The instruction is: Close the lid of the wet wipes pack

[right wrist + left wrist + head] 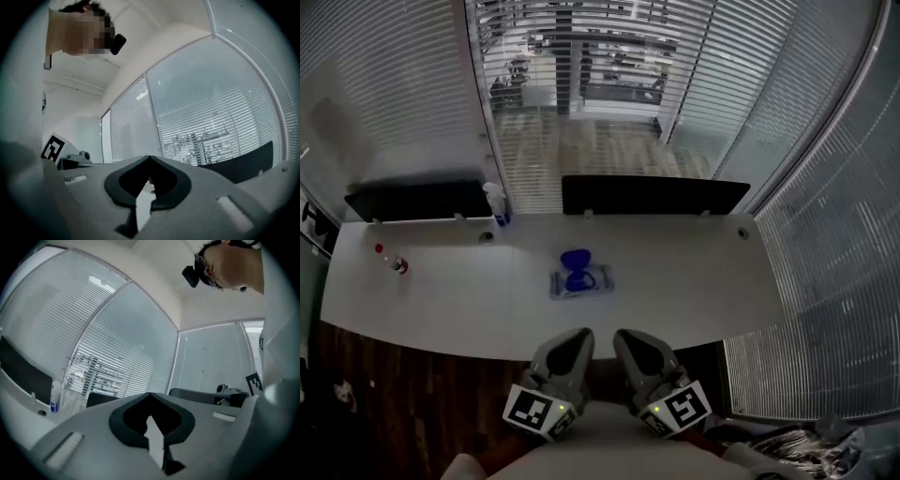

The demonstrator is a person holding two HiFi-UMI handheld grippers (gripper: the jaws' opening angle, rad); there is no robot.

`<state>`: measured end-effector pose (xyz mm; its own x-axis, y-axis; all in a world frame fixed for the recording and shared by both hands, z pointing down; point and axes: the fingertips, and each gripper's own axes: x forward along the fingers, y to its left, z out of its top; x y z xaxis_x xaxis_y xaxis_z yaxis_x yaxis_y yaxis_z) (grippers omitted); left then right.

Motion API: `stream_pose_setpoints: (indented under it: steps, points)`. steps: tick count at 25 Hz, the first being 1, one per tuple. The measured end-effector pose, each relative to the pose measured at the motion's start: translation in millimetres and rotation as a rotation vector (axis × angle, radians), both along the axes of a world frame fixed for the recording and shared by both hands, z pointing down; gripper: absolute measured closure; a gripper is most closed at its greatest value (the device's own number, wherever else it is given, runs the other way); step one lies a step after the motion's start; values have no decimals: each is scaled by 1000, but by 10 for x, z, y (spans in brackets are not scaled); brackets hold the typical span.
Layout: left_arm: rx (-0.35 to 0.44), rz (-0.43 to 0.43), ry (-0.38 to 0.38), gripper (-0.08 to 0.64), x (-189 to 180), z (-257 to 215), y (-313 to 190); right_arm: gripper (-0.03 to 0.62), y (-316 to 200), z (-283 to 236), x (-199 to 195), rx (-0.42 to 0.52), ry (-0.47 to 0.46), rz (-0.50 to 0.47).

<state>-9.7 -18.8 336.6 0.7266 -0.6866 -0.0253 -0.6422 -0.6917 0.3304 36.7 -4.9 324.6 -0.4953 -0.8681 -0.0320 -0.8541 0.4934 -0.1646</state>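
Left hand-held gripper [579, 337] and right hand-held gripper [626, 337] hang at the near edge of the surface [694, 281], jaws pressed together, empty. The wet wipes pack [581, 282] lies mid-surface, well apart, its blue lid [575, 259] open. A hard push would likely slide the light pack instead of folding the lid.

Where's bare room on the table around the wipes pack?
Bare: the table right of the wipes pack, and the front strip before it. Left end holds a small bottle; a spray bottle stands at the back.
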Motion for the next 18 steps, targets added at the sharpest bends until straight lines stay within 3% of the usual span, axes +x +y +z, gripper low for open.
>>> stream_pose_setpoints:
  steps: [9, 18]
  points:
    - [-22, -3, -17, 557, -267, 31, -834, 592, -841, -5, -231, -22, 3, 7]
    - [-28, 25, -54, 557, -136, 217, -1161, 592, -1177, 204, -95, -30, -4, 32]
